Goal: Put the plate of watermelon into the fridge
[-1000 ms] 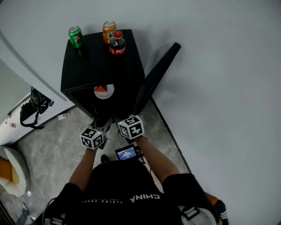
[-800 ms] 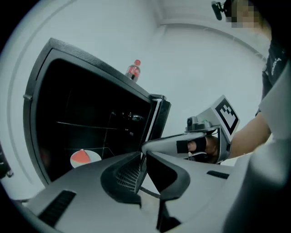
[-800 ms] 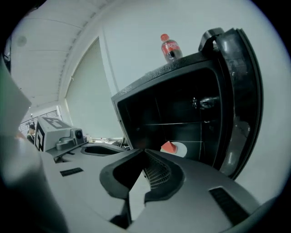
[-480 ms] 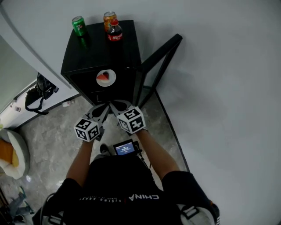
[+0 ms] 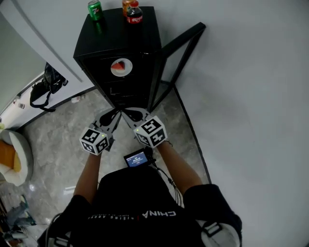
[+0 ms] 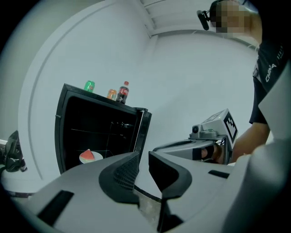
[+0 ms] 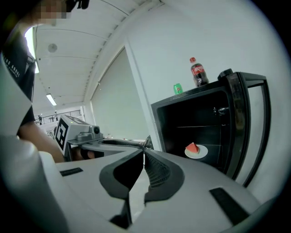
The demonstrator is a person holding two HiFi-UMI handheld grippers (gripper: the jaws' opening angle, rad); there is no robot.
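Note:
A white plate with a red watermelon wedge (image 5: 121, 66) (image 6: 87, 157) (image 7: 196, 150) sits on a shelf inside the black fridge (image 5: 118, 38). The fridge's glass door (image 5: 181, 53) stands open at the right. Both grippers are held side by side over the floor in front of the fridge, well short of it. My left gripper (image 5: 110, 116) (image 6: 143, 157) shows a narrow gap between its pads and holds nothing. My right gripper (image 5: 126, 115) (image 7: 143, 154) has its tips touching and is empty.
On the fridge top stand a green can (image 5: 94, 8), an orange can (image 5: 126, 6) and a cola bottle (image 5: 134, 13). A black bag (image 5: 43, 87) hangs at the left by a white door. A white wall runs along the right. A small screen (image 5: 136, 158) sits at my waist.
Both grippers have drawn back from the fridge front and now sit farther from it. The plate stays on its shelf. The door stands open as before.

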